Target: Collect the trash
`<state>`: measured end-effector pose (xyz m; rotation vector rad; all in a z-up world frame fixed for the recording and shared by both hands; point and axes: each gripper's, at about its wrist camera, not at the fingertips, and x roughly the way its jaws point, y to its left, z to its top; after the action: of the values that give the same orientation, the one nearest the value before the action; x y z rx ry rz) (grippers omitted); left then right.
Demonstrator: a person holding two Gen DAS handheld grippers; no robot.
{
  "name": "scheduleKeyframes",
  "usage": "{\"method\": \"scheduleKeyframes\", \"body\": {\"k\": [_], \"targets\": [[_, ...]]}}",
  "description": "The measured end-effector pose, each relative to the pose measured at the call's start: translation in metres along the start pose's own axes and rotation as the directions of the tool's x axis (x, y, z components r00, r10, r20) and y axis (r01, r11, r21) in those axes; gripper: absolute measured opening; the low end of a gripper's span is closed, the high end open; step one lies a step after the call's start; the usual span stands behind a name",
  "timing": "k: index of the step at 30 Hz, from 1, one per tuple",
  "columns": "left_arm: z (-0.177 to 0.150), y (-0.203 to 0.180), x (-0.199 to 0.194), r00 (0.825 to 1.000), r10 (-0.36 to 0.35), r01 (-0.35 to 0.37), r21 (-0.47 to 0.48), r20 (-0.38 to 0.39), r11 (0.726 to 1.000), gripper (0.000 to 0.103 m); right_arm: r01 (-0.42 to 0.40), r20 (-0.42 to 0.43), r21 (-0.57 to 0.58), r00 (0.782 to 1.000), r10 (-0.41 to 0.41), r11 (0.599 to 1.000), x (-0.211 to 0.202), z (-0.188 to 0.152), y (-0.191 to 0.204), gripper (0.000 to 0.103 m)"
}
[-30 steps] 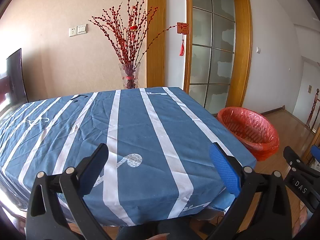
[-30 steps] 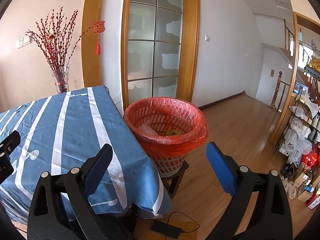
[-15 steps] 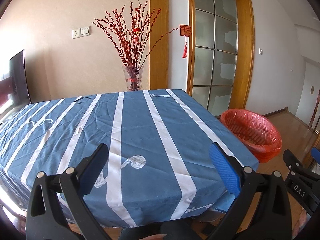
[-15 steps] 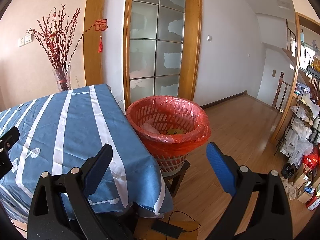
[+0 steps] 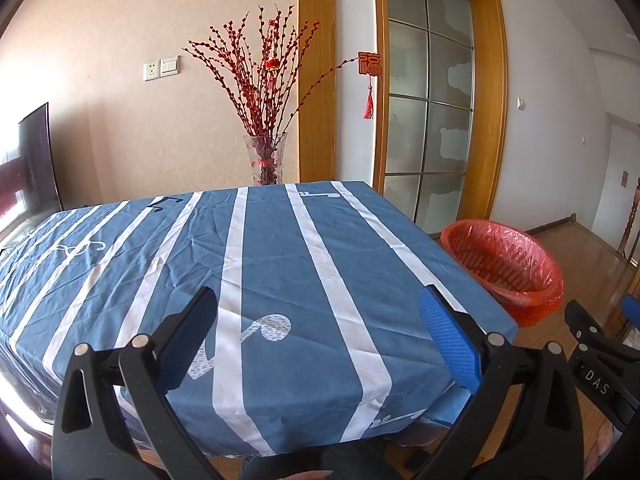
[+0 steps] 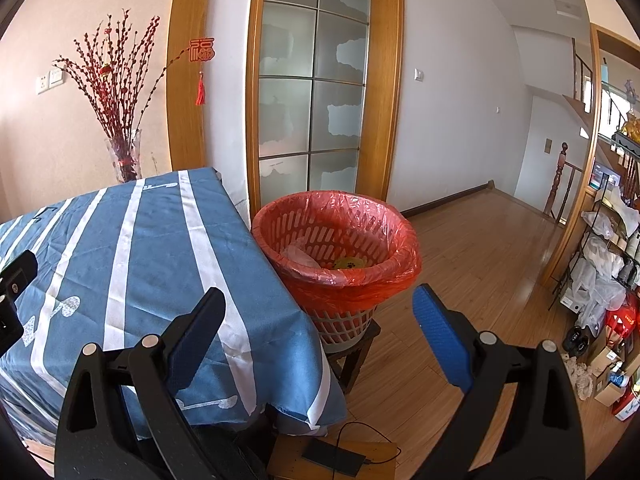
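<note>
Both tools, left tool (image 5: 318, 330) & right tool (image 6: 318, 326), gaped wide w/ nothing held; tabletop (image 5: 280, 248) bare, trash in bin (image 6: 336, 248), task looked done.

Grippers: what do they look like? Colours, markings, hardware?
Both are the same build. The left gripper and right gripper have black plastic scissor-style frames with triangular cutouts and silver pivot pins. Each has two flat fingers faced with textured blue pads. In the left wrist view, the right gripper's side carries white "DAS" lettering. No cables or sleeves are visible.
</note>
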<state>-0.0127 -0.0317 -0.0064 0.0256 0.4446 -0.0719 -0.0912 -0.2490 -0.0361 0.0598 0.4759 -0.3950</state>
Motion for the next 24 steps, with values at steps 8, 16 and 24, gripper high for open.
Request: {"method": "scheduleKeyframes", "body": {"k": [8, 16, 24], "targets": [[-0.0007, 0.0000, 0.0000, 1.000, -0.001, 0.001, -0.001, 0.003, 1.000, 0.099, 0.000, 0.000, 0.000, 1.000, 0.000, 1.000, 0.0000, 0.0001, 0.0001, 0.094], [-0.0008, 0.0002, 0.0007, 1.000, -0.003, 0.003, 0.000, 0.000, 1.000, 0.099, 0.001, 0.000, 0.001, 1.000, -0.001, 1.000, 0.0000, 0.0002, 0.0003, 0.094], [-0.0009, 0.0003, 0.0013, 1.000, -0.004, 0.004, 0.001, -0.002, 1.000, 0.099, 0.000, -0.001, 0.000, 1.000, 0.000, 1.000, 0.0002, 0.0003, 0.0001, 0.094]]}}
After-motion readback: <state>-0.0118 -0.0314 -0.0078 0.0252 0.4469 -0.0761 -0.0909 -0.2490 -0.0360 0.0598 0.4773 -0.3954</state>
